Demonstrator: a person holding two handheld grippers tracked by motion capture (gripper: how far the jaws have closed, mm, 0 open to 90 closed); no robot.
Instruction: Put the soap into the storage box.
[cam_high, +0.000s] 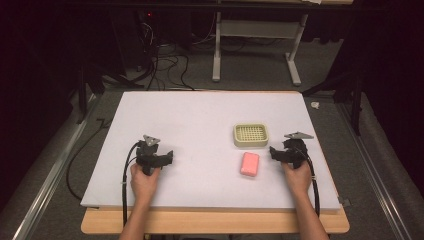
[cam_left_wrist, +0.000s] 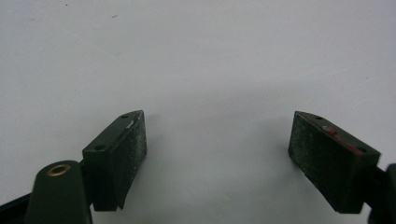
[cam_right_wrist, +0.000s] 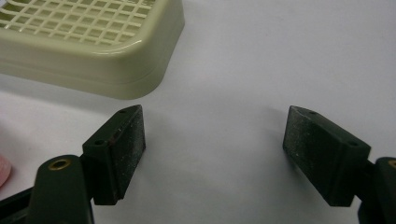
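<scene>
The pink rectangular soap bar (cam_high: 250, 164) lies on the white table (cam_high: 200, 120), just in front of the beige gridded plastic soap dish (cam_high: 250, 135); the right tool (cam_high: 273, 153), wide open and empty, rests beside both; the left tool (cam_high: 169, 157), equally agape, sits well apart over bare table.

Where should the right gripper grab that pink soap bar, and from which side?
Grip the pink soap bar across its two long sides, coming straight down from above. It lies flat on the table, long axis running away from the person, and the right gripper, jaws open, sits just beside it.
</scene>
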